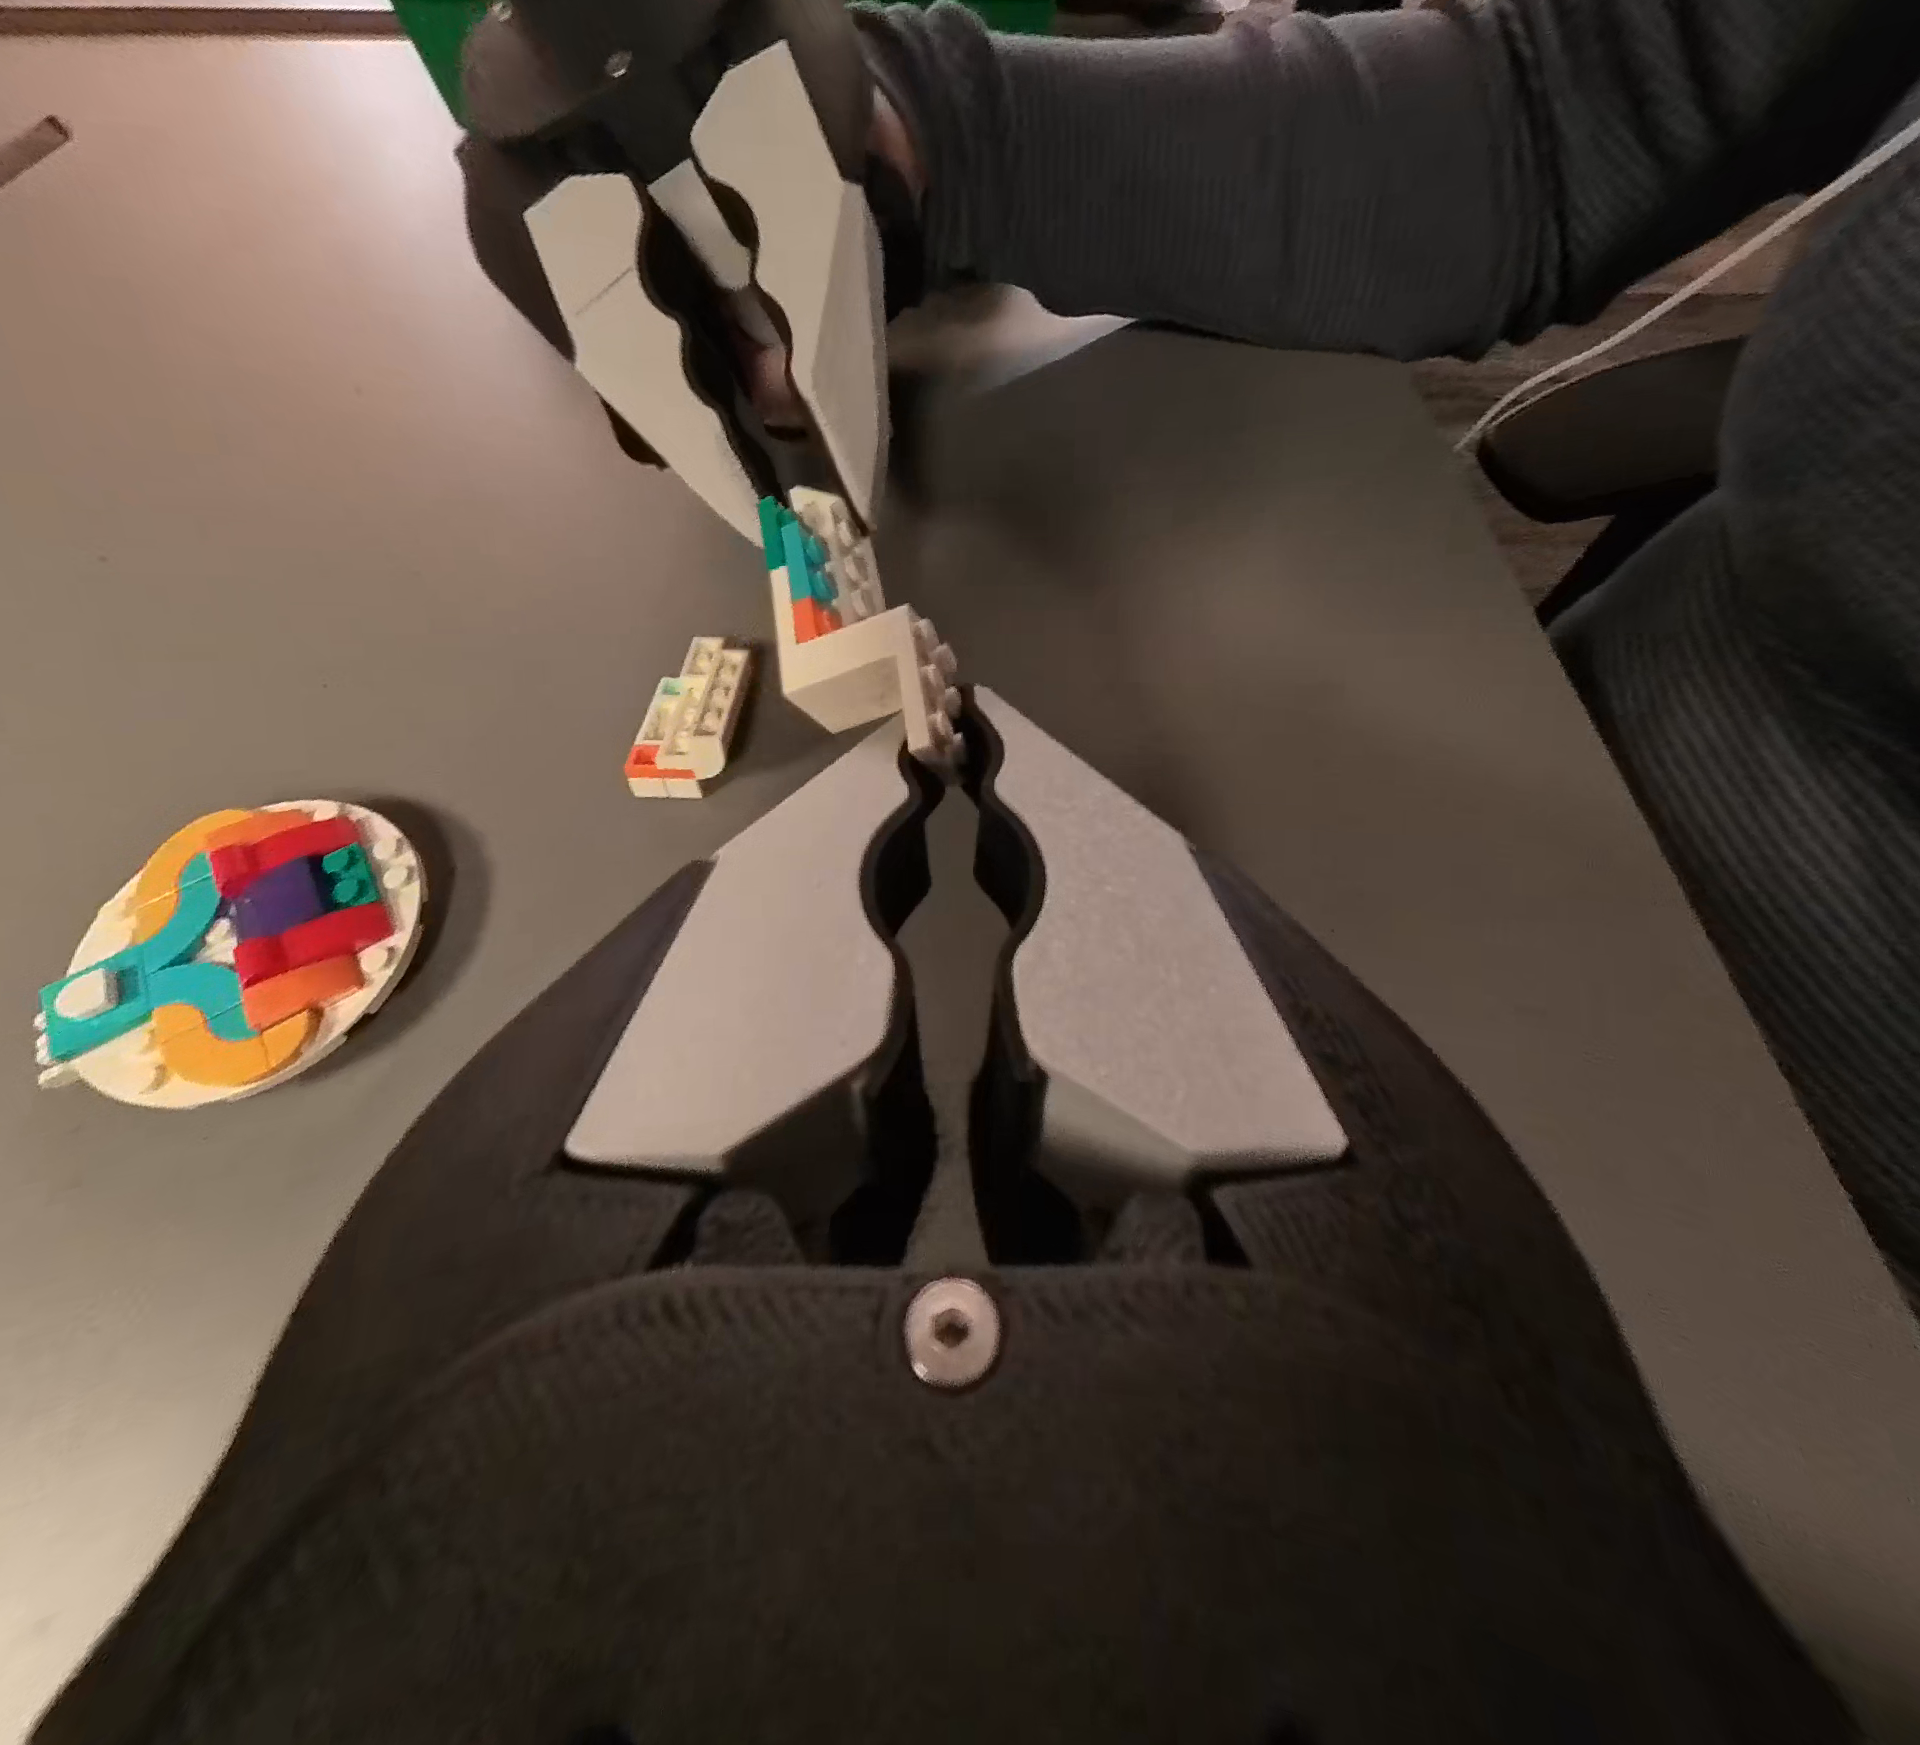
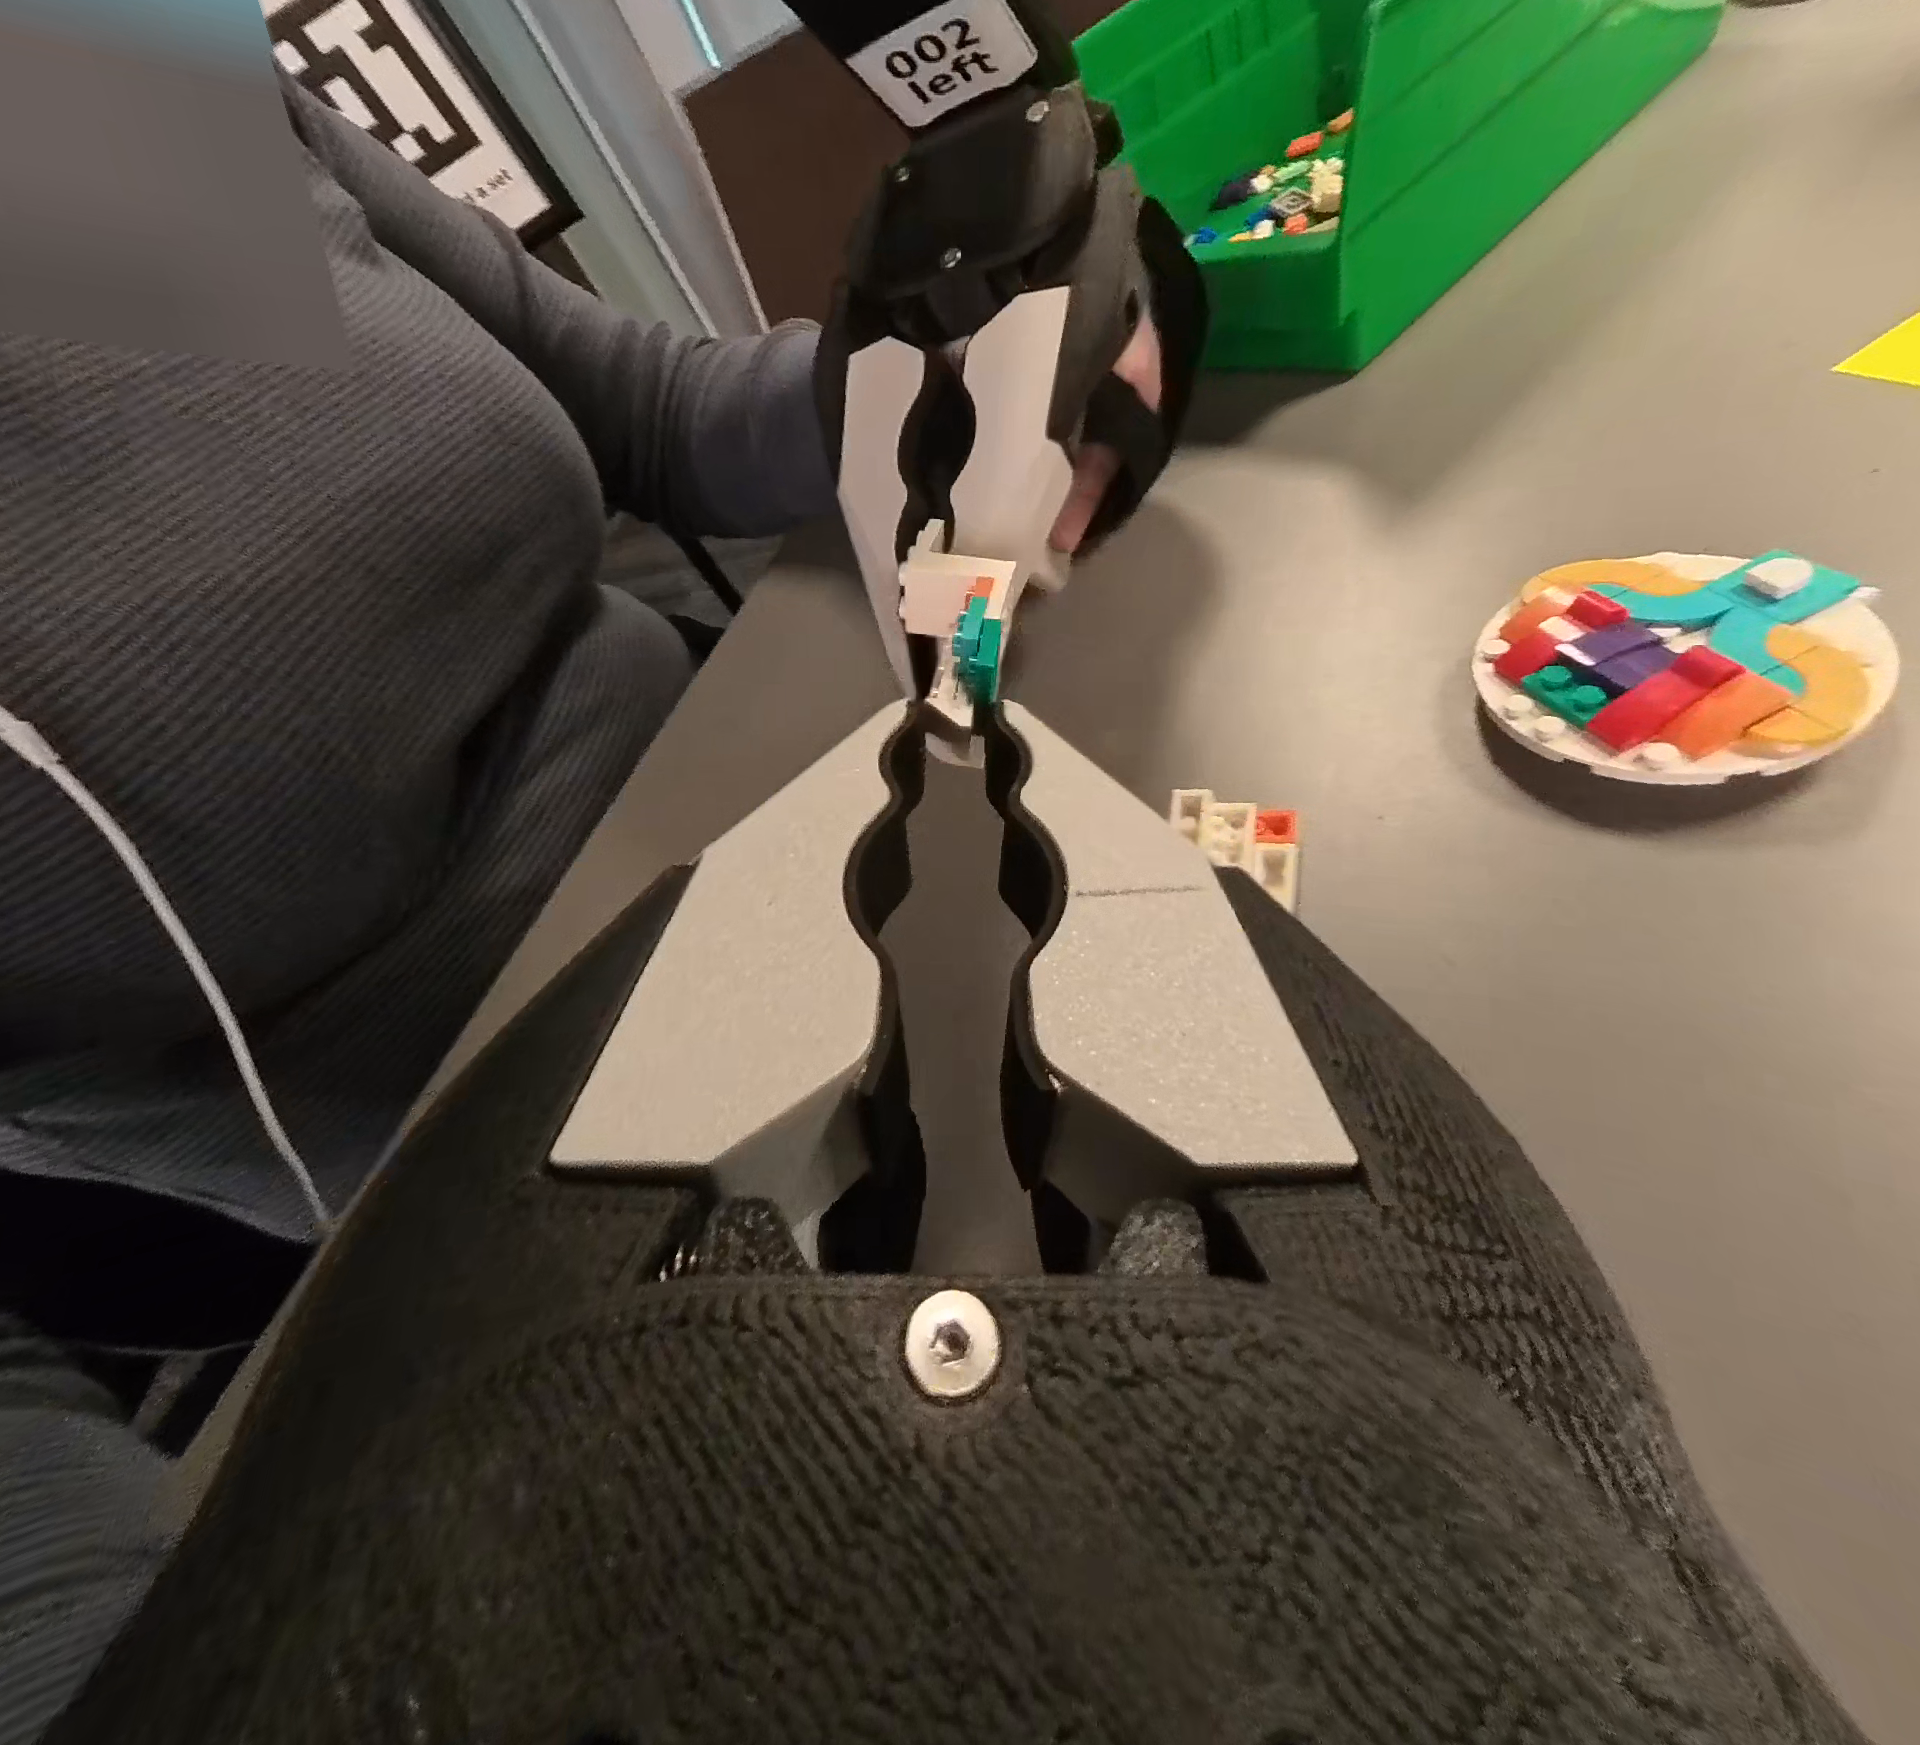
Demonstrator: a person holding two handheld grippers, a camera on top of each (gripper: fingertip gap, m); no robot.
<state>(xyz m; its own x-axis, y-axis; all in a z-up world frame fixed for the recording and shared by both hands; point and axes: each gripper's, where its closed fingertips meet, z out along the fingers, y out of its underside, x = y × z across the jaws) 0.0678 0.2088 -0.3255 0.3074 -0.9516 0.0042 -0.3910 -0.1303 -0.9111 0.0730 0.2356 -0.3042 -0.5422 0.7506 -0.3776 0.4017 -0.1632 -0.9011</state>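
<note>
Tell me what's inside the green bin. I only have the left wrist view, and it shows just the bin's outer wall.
Observer: The green bin is open toward the right wrist camera, with loose mixed-colour bricks on its floor.
Operator: Anything else on the table I can't see?
Observer: A yellow patch lies on the table, beyond the round brick plate.
Operator: And behind the person?
Observer: A framed black-and-white pattern leans there.
</note>
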